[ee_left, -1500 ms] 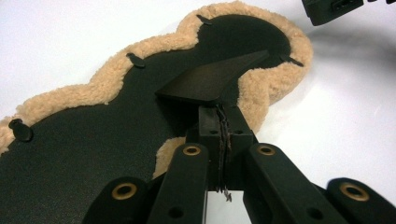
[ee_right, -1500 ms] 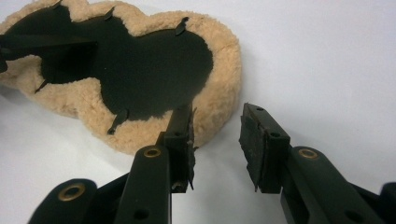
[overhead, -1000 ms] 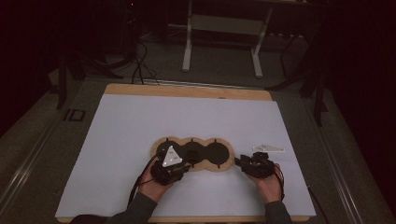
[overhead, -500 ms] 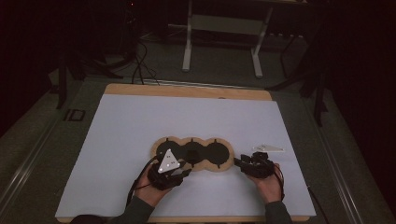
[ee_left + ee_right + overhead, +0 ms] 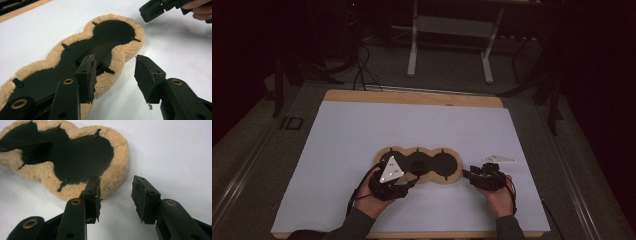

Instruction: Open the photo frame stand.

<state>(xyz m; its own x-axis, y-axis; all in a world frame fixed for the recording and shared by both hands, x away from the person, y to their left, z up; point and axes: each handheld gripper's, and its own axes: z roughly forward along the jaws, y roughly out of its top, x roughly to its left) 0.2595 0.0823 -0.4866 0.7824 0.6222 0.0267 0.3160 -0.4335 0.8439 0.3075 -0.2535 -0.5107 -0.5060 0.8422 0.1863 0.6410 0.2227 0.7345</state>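
Fleece-rimmed pad lay flat near the counter's near edge. Left gripper jaws had just been opening, gaping over the rim, gripping nothing. Right gripper sat half-open just off the other end, empty, likely staged for a two-ended lift.

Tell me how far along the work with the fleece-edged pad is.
Done: the pad lies flat on the white table. In hand: the left gripper straddles its near fleece edge, and its jaws have just been opening, pressing nothing. The right gripper waits open at the other end. Left: probably any real grip or move of the pad.
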